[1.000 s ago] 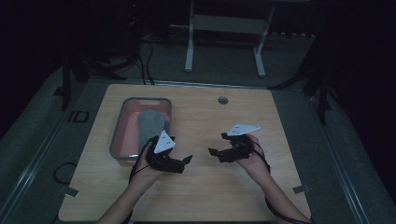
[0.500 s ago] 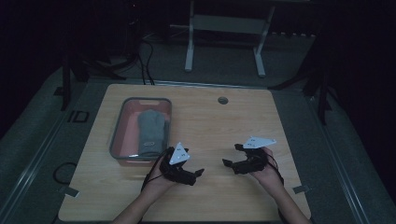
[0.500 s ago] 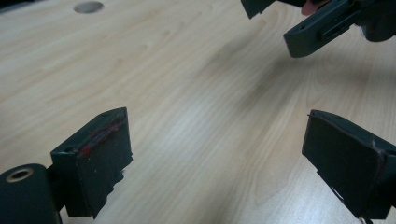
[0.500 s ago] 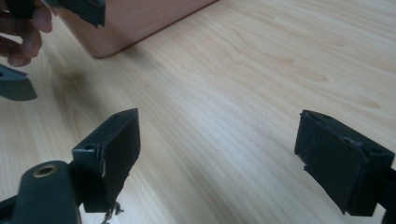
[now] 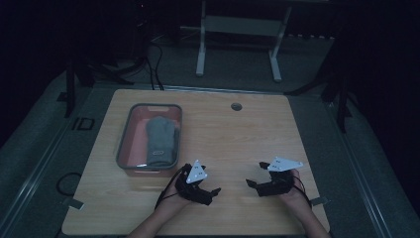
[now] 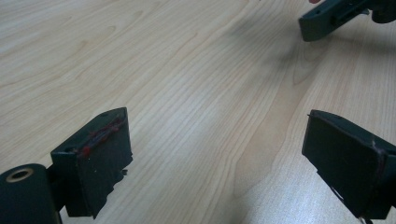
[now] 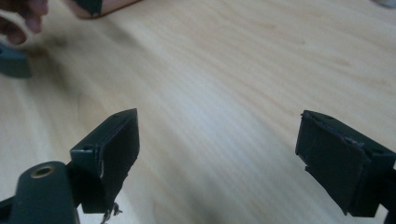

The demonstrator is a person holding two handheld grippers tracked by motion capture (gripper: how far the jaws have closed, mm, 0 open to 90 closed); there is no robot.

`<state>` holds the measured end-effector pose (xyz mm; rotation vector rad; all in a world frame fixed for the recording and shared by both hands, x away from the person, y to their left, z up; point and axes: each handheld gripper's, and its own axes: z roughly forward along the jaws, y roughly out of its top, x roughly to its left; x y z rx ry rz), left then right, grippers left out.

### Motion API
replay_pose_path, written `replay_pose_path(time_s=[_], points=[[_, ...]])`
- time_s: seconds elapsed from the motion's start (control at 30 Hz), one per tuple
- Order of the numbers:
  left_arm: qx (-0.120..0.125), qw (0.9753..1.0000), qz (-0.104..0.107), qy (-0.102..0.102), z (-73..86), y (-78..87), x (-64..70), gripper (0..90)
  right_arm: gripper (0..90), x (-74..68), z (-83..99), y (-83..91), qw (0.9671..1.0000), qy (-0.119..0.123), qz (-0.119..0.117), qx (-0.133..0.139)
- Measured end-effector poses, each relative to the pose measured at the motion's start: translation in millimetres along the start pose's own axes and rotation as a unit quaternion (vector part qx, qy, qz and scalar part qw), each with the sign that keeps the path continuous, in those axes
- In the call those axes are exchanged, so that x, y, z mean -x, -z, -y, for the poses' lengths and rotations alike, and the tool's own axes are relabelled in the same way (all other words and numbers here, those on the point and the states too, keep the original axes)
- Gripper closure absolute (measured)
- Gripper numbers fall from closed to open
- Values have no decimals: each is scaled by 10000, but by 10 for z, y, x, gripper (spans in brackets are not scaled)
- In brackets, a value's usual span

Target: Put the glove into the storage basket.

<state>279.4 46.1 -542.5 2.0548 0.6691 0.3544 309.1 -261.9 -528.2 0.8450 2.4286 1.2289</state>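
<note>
**Two hand-held grippers at the near edge of a wooden table; glove in tray**

Item 1. Left black two-jaw gripper (image 5: 210, 191), held in the person's left hand (image 5: 173, 198), low over the pale wood-grain table (image 5: 237, 139) near its front edge. Jaws spread wide, nothing between them; bare wood shows in the gap in the left gripper view. White three-cornered plate on top.

Item 2. Right black two-jaw gripper (image 5: 255, 181), held in the person's right hand (image 5: 292, 191), level with the left one and pointing toward it. Jaws likewise spread wide and holding nothing.

Item 3. Grey knitted glove (image 5: 161, 140), lying flat inside the shallow grey-rimmed rectangular tray (image 5: 125, 136) on the left part of the table, just beyond the left gripper and well apart from the right one. Untouched by either gripper.

Item 4. Small round grey grommet (image 5: 236, 106) set in the table near its far edge.
</note>
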Motion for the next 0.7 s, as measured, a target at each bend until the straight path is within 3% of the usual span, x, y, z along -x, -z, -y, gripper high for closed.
replay_pose_path(time_s=[0.3, 0.7], points=[[8, 10000, 5, 51, 86, -46, -3, 84, 133, 80, 282, 131, 9999, -87, 114, 16], [23, 10000, -21, 48, 118, -50, -18, 84, 133, 107, 355, 145, 9997, 12, 255, 30]])
